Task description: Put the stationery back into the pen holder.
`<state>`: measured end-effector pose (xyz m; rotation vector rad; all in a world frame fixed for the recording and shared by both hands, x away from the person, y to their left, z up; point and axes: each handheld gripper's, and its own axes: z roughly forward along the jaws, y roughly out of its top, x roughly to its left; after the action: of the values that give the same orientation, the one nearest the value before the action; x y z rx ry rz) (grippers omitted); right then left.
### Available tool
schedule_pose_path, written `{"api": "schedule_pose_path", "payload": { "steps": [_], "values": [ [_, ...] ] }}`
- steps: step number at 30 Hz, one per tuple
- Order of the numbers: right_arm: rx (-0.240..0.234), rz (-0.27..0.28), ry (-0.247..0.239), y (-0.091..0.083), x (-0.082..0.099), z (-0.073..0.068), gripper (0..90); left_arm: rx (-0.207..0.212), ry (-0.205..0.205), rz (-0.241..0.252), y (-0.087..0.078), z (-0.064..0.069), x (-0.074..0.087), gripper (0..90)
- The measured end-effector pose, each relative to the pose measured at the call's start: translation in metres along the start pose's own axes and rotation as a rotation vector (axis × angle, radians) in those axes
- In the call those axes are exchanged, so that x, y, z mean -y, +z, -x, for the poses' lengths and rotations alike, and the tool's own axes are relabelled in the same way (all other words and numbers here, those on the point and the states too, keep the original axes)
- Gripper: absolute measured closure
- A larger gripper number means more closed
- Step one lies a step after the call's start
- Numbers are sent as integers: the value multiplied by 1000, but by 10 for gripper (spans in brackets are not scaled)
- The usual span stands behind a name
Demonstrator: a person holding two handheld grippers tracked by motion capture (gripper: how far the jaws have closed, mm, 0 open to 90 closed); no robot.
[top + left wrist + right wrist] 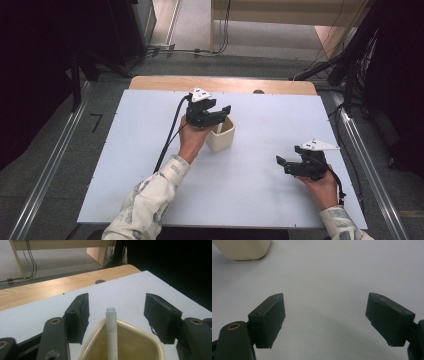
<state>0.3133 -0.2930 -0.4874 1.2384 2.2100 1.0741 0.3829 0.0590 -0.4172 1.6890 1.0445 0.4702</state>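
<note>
Left tongs (220,114) are right over the cream-coloured, squarish ceramic cup (221,135) near the middle of the white surface (125,165), and their jaws are spread wide with nothing between the pads. Look along the left gripper view: a slim white marker pen with a pale blue end (111,330) stands in that cup (150,340), leaning on the near rim, its long axis running nearly upright and rising straight into the gap between the two jaws. It touches neither pad; it sits roughly midway, and its tip is about level with the jaw tips.

Over on the other side, the right tongs (281,165) hover low above bare surface, well apart from the cup, jaws likewise spread and empty. In the right gripper view the cup (242,250) just peeks in at the top left corner.

So the left hand (192,140) is clearly the nearer one. My read: closing on the pen's upper shaft looks the natural move.
</note>
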Motion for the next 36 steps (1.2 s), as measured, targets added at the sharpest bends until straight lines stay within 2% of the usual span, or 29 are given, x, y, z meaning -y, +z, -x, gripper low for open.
{"api": "schedule_pose_path", "payload": {
  "steps": [5,9,19,23,28,36],
  "values": [
    [1,3,2,-1,0,0,142,-11,-14,-5,-4,-2,2,259],
    [2,3,1,-1,0,0,142,-1,-16,1,-12,-2,4,224],
    [9,6,3,-2,0,0,141,13,-11,12,-36,-6,16,196],
    [13,9,5,-3,0,1,137,-10,-9,41,-50,-8,23,205],
    [15,7,6,-3,1,1,134,-4,-18,35,-66,-12,36,201],
    [20,11,11,-5,1,1,134,-29,-16,10,-86,-24,56,198]
  ]
}}
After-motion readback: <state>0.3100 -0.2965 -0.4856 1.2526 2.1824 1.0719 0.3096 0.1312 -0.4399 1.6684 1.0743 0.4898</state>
